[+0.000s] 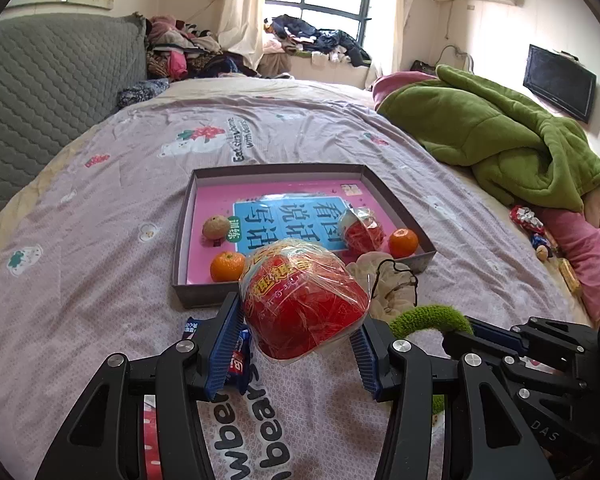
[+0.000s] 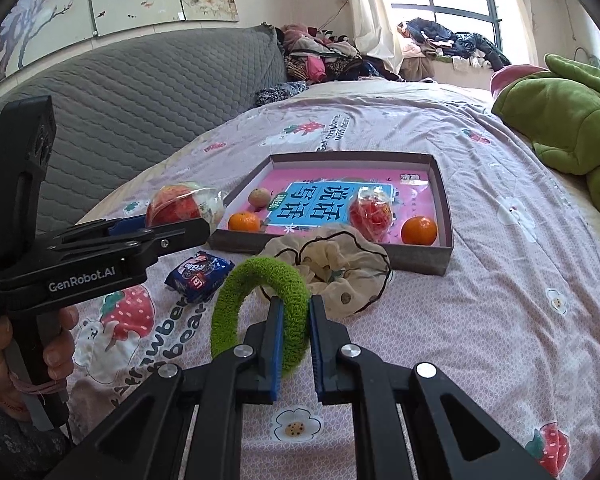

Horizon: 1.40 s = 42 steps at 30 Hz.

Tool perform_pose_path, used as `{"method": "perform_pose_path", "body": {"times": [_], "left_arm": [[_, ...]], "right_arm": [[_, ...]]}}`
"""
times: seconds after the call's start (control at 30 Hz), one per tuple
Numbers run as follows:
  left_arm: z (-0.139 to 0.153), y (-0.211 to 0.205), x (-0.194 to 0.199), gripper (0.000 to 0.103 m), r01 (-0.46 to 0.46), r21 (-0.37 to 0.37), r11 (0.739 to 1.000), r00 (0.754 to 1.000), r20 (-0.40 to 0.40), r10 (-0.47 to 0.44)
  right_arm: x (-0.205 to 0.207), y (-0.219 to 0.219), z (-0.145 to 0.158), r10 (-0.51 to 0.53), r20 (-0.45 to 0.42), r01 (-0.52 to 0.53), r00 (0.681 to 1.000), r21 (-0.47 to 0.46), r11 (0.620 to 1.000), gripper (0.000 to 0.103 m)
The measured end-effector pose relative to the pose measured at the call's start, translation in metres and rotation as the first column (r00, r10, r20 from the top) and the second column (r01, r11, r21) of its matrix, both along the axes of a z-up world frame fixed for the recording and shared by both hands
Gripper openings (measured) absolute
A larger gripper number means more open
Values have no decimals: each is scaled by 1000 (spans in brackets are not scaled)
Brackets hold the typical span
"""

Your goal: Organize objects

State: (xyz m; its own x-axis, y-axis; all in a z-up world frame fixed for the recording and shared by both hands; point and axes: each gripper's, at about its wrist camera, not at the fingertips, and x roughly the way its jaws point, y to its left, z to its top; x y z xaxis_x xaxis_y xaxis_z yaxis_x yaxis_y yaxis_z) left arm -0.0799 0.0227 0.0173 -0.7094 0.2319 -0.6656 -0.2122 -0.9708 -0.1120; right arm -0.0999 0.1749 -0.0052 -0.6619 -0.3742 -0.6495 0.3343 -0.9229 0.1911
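Left wrist view: left gripper [image 1: 300,344] clamped on a red wrapped snack [image 1: 304,300], held clear of the bedsheet [image 1: 100,208] just short of the near wall of the shallow box [image 1: 182,236]. Already inside the box: one tangerine [image 1: 227,267] at the near left corner, another tangerine [image 1: 403,242] at 3 o'clock, a small brown fruit [image 1: 215,227] at 9 o'clock and a second wrapped snack [image 1: 362,230] right of centre, all lying on a pink and blue book cover. Still outside: a cream scrunchie [image 1: 384,280] touching the near wall at 5 o'clock, and a blue packet [image 1: 240,356] half hidden behind the left finger. Only an arc of the green hair tie [image 1: 430,318] visible at the lower right, beside the right gripper's body.

Right wrist view: right gripper [image 2: 296,332] pinched tight on the green hair tie [image 2: 260,304], loop standing up toward 11 o'clock. Shown here and not there: the blue packet [image 2: 198,276] in full at 10 o'clock, the whole spread of the cream scrunchie [image 2: 340,268] against the box [image 2: 446,216], and a hand wrapped around the left gripper's handle. Red snack [image 2: 180,204] seen from the side, left of the box, not over it.

Judged roughly halfway: four things boxed, two in the grippers, two left on the sheet.
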Motion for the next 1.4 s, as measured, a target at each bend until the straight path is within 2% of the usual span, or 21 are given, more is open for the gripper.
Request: {"method": "perform_pose_path", "body": {"times": [0.6, 1.4], "left_arm": [[8, 0, 8, 53, -2, -1, 1000, 999, -32, 2], [27, -15, 8, 53, -25, 32, 999, 996, -90, 28]], "right_arm": [[0, 0, 8, -24, -37, 24, 999, 1, 1000, 12], [-13, 2, 52, -34, -131, 31, 991, -21, 999, 12]]}}
